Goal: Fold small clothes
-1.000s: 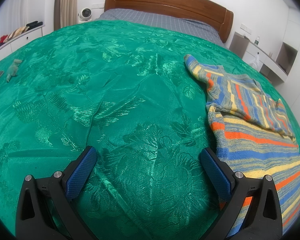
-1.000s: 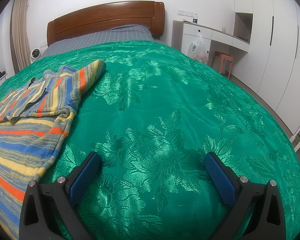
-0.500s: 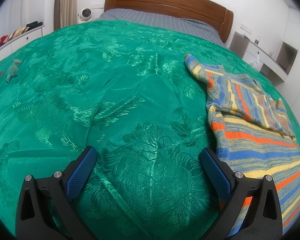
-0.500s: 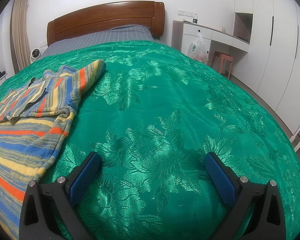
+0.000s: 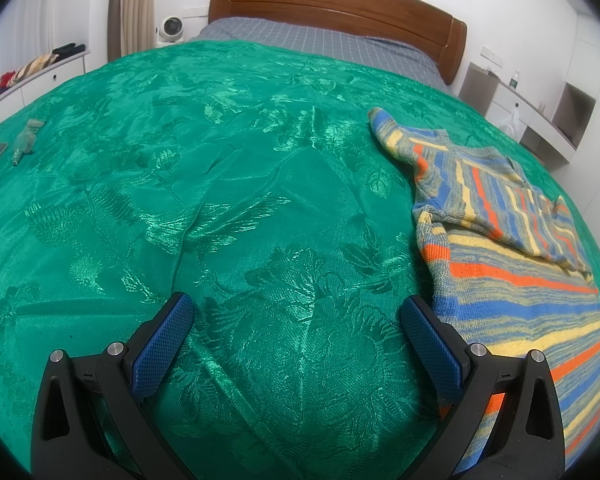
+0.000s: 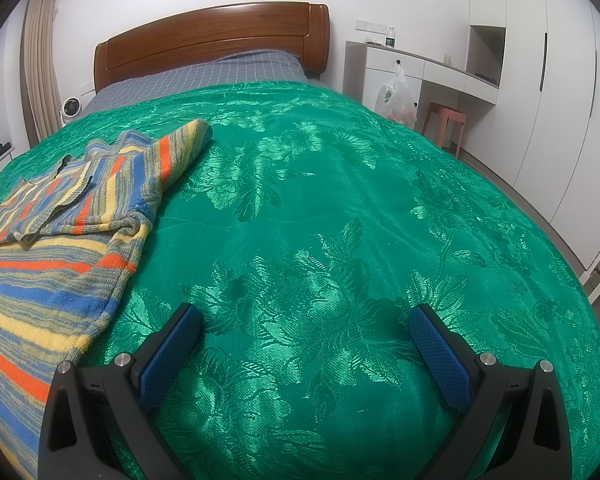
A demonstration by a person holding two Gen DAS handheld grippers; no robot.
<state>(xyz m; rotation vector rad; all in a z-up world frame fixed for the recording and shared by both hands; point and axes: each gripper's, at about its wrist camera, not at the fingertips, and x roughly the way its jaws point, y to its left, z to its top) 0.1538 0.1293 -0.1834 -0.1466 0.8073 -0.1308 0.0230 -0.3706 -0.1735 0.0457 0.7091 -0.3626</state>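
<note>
Nothing has shifted since the earlier frames; both grippers sit as before. Left gripper spread wide, empty, over bare green bedspread; its right finger just beside the near left edge of the striped sweater. Right gripper likewise spread, empty, well right of the sweater. Sweater lies flat, both sleeves folded over its chest. Open bedspread far and right. White plastic bag hangs at the desk, contents unclear.
</note>
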